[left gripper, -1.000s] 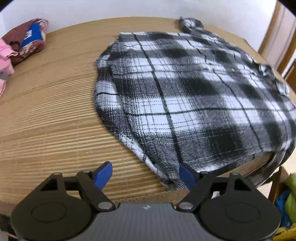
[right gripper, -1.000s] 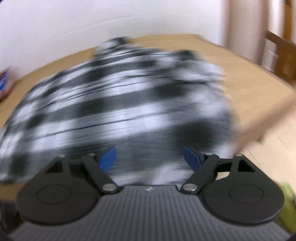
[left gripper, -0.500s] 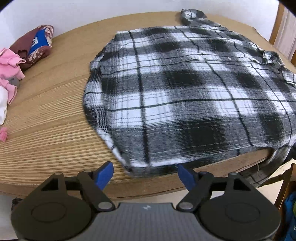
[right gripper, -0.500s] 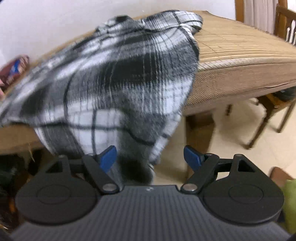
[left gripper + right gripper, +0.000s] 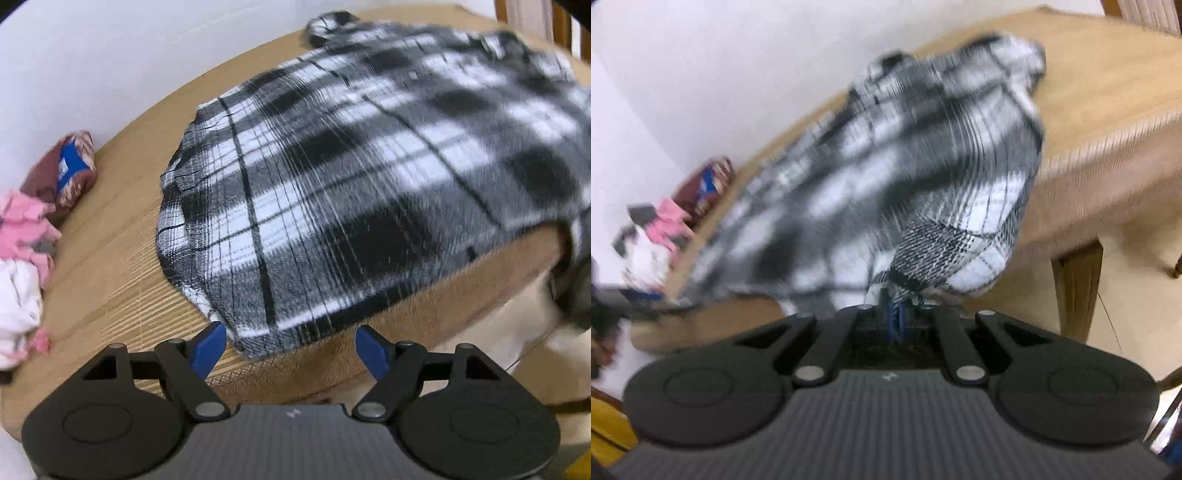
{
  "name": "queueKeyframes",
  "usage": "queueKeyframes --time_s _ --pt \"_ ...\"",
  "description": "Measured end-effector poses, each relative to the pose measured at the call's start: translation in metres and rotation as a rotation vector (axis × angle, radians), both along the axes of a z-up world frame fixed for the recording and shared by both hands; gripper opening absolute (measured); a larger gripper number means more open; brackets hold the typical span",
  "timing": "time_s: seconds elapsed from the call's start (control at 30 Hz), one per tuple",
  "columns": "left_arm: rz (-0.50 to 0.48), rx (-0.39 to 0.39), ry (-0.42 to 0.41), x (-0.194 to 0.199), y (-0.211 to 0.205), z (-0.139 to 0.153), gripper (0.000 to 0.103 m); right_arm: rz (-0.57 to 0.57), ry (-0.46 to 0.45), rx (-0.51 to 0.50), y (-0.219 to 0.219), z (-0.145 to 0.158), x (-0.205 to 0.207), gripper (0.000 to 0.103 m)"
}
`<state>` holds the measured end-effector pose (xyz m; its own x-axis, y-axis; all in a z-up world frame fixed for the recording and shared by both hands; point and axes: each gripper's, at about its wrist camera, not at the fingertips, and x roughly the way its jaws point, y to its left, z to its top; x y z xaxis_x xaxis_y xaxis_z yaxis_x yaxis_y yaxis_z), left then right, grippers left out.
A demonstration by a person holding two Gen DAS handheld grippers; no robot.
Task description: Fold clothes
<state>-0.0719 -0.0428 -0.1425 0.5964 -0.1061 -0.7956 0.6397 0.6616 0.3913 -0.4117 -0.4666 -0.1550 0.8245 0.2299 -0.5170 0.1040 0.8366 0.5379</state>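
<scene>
A black and white plaid shirt (image 5: 351,184) lies spread on the round wooden table (image 5: 122,258), its near hem at the table's front edge and one part hanging over the edge at the right. My left gripper (image 5: 291,349) is open and empty just in front of the hem. My right gripper (image 5: 895,314) is shut on the hanging part of the shirt (image 5: 942,236) below the table edge. The right wrist view is blurred.
A pink and white garment (image 5: 22,258) and a maroon garment with a blue patch (image 5: 66,170) lie at the table's left edge. A table leg (image 5: 1078,288) and pale floor show at the right. A white wall stands behind the table.
My right gripper has closed on the hanging part of the shirt. My left gripper has moved closer to the near hem and stays open.
</scene>
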Motion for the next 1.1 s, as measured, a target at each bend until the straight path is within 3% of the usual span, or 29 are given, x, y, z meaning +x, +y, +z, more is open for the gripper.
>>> queueKeyframes --time_s 0.2,0.33,0.57,0.67,0.83,0.9,0.97,1.03,1.1 --pt "-0.068 0.067 -0.085 -0.008 -0.007 -0.02 0.079 -0.001 -0.163 -0.019 -0.012 0.074 0.01 0.006" --pt "-0.085 0.058 -0.089 -0.004 -0.007 -0.021 0.084 0.016 -0.224 -0.034 -0.018 0.103 0.03 0.006" --pt "-0.1 -0.01 -0.024 0.012 0.009 -0.014 0.084 -0.01 -0.223 -0.026 -0.019 0.106 0.047 0.006" --pt "-0.124 0.013 -0.067 0.013 0.01 -0.006 0.079 -0.023 -0.222 -0.022 -0.019 0.106 0.054 0.006" --pt "-0.185 0.057 -0.12 0.019 0.009 -0.006 0.083 -0.044 -0.22 -0.014 -0.019 0.106 0.066 0.006" --pt "-0.221 0.059 -0.113 0.019 0.008 -0.005 0.075 -0.052 -0.219 -0.011 -0.019 0.107 0.07 0.006" --pt "-0.249 0.045 -0.078 0.018 0.007 -0.003 0.053 -0.065 -0.22 -0.003 -0.02 0.106 0.073 0.006" --pt "-0.253 0.036 -0.065 0.017 0.008 -0.003 0.05 -0.091 -0.227 0.019 -0.021 0.105 0.072 0.006" --pt "-0.237 0.013 -0.052 0.015 0.008 -0.003 0.033 -0.109 -0.233 0.036 -0.022 0.104 0.069 0.006"
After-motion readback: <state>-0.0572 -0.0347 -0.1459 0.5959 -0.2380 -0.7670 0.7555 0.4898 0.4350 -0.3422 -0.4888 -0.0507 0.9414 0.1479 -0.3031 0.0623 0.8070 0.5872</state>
